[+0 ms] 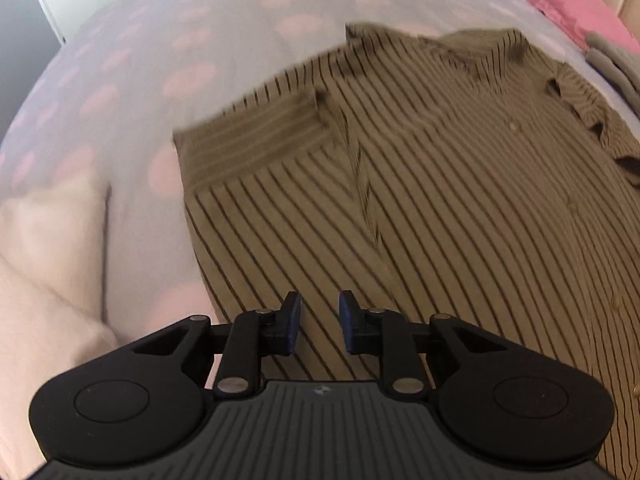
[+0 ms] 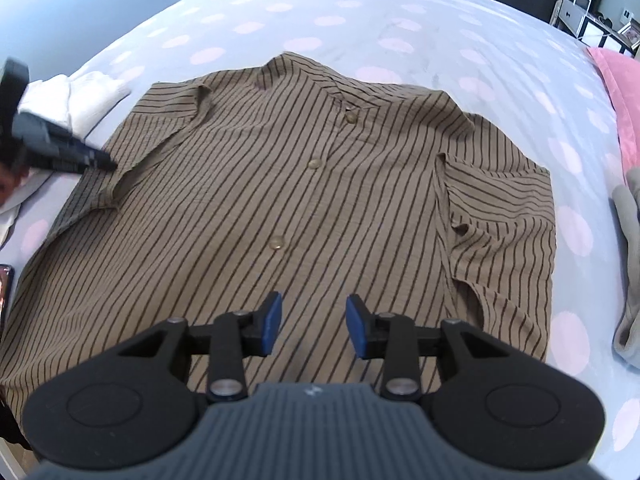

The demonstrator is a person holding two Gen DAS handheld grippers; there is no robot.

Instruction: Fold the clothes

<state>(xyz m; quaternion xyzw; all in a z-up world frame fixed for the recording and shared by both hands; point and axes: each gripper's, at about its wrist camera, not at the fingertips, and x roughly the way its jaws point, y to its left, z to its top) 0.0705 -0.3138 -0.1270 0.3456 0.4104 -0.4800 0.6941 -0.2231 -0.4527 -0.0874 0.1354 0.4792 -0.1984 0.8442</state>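
Your left hand-held gripper (image 1: 320,322) and right hand-held gripper (image 2: 313,326) hover spread apart, holding nothing, above a striped brown shirt (image 2: 304,208) lying flat on the polka-dot bed (image 2: 320,4).

Polka-dot bedsheet (image 2: 360,20), pink pillow (image 2: 624,92), dark shelving (image 2: 592,20) behind.

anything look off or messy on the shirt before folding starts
Mostly tidy: the striped shirt lies flat and buttoned on the dotted bedspread. Its sleeve on the right side of the right wrist view is bunched and creased rather than spread out. Both grippers hover open, holding nothing.
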